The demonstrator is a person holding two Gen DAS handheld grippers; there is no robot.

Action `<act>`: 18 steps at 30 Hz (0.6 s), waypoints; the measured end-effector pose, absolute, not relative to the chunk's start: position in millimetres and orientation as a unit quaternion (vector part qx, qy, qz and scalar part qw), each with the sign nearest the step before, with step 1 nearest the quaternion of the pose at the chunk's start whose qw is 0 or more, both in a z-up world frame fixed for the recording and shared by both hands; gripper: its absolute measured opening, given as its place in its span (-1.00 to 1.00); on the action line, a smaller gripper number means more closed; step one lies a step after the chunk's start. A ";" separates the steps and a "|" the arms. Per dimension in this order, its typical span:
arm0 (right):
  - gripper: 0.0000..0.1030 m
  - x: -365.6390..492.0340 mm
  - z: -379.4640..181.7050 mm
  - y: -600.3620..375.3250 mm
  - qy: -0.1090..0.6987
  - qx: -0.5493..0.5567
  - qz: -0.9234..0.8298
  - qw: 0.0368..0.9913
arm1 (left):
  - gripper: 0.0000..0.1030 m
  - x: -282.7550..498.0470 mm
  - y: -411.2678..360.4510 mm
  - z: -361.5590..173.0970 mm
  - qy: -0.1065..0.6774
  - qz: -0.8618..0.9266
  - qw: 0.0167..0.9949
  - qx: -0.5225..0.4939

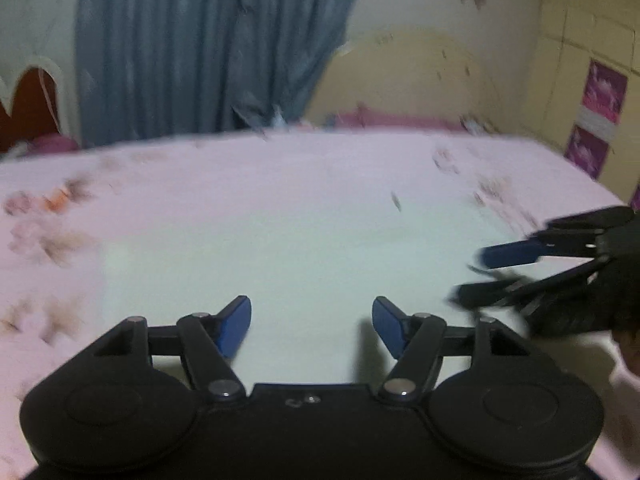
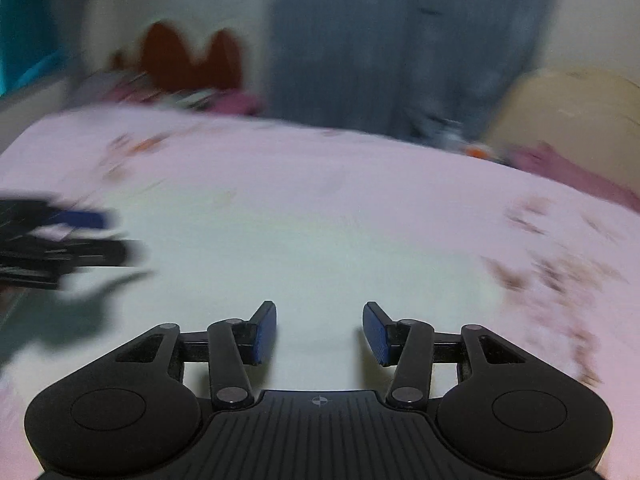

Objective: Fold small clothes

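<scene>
Two handheld grippers hover over a bed covered by a pale pink sheet (image 1: 280, 184) printed with scattered, blurred floral marks. Left gripper (image 1: 311, 326): seen from its own camera, its black linkage arms end in blue pads (image 1: 236, 322) that stand well apart, with nothing between them; only the bare sheet shows in the gap. Right gripper (image 2: 319, 332): its blue pads (image 2: 264, 332) are also parted, somewhat more narrowly, and likewise hold nothing.

Each gripper appears in the other's view. In the left wrist view the right gripper enters from the right edge, blurred, its fingers pointing leftward above the sheet. In the right wrist view the left gripper enters from the left edge, also blurred, with a dark shadow on the sheet beneath it.

No small garment can be made out on the sheet in front of either gripper; both views are smeared, so where the clothing lies cannot be told.

Background: a blue-grey curtain (image 1: 208, 48) hangs behind the bed, a cream rounded headboard (image 1: 412, 80) stands to its right, and a dark red scalloped shape (image 2: 188, 60) rises at the far left. Pink fabric (image 2: 568, 168) lies along the far edge of the bed.
</scene>
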State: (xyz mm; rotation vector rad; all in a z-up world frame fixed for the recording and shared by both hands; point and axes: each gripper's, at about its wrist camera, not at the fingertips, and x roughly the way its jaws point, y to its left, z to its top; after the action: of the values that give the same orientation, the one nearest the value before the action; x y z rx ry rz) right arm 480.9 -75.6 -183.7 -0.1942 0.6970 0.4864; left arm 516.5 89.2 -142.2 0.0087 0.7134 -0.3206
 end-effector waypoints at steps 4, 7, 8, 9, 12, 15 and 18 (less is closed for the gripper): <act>-0.06 478.7 -198.9 -75.6 0.356 -0.091 0.222 0.903 | 0.29 509.9 84.7 -147.4 0.355 -0.140 0.924 0.019; -0.07 471.0 -188.6 -75.5 0.345 -0.083 0.221 0.908 | 0.30 507.8 87.6 -143.6 0.342 -0.143 0.929 0.004; -0.07 471.2 -188.3 -74.2 0.344 -0.080 0.226 0.908 | 0.30 511.9 83.1 -144.8 0.348 -0.140 0.927 0.011; -0.07 472.7 -190.3 -72.5 0.352 -0.078 0.223 0.906 | 0.29 513.0 80.9 -147.1 0.354 -0.133 0.926 0.018; -0.07 478.8 -192.8 -85.8 0.361 -0.071 0.203 0.907 | 0.31 513.8 92.7 -149.3 0.357 -0.113 0.927 0.006; -0.07 475.8 -192.3 -126.6 0.369 -0.057 0.139 0.917 | 0.31 507.0 118.3 -148.4 0.356 -0.074 0.931 0.010; -0.07 478.0 -193.6 -157.0 0.381 -0.046 0.095 0.918 | 0.29 500.5 136.2 -148.2 0.355 -0.064 0.933 0.005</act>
State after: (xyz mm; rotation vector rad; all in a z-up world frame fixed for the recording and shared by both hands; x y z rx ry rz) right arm 478.0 -157.0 -193.6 -0.0943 0.7841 0.1959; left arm 500.5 136.2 -148.2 0.0099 0.7263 -0.1314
